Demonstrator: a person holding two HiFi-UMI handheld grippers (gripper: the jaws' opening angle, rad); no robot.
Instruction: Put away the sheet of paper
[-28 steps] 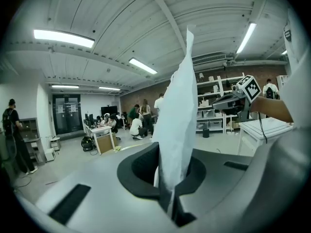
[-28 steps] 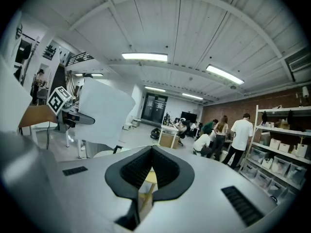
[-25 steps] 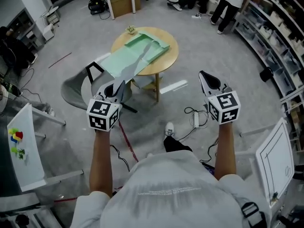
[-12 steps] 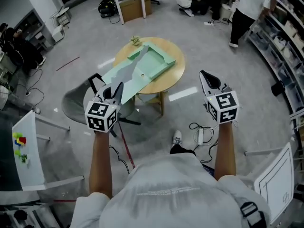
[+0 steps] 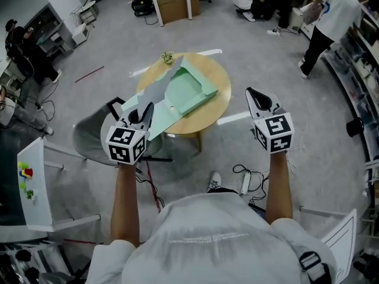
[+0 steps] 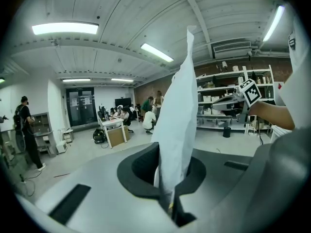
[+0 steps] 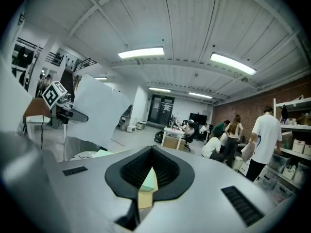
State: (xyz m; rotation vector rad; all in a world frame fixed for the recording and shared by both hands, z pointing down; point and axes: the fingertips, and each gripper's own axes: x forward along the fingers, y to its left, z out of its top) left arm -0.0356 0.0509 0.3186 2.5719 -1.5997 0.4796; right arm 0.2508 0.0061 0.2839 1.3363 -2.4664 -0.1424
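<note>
- Your left gripper is clamped on the paper, pinching it at its lower edge; in the left gripper view the sheet rises straight up out of the closed jaws, pale and slightly bowed.
- From the head view, the paper slants up and away from that gripper, over the near-left edge of the round wooden table.
- The sheet's far end overlaps the left side of the green folder, which lies open on the tabletop. Whether paper and folder touch cannot be told.
- Your right gripper hangs to the right of the table, well apart from the paper. Its jaws stand a narrow slit apart with nothing in them; through the slit its own view shows only a sliver of green and tan.
- The right gripper view also catches the paper off to its left, held up by the left gripper.
- A small yellow-green object sits at the table's far-left edge, just beyond the folder's corner.
- A grey chair stands left of the table, beneath your left gripper.
- Cables trail across the grey floor near your feet.
- A person in a white shirt walks at the far right, by the shelves; others crouch at the back of the room.
</note>
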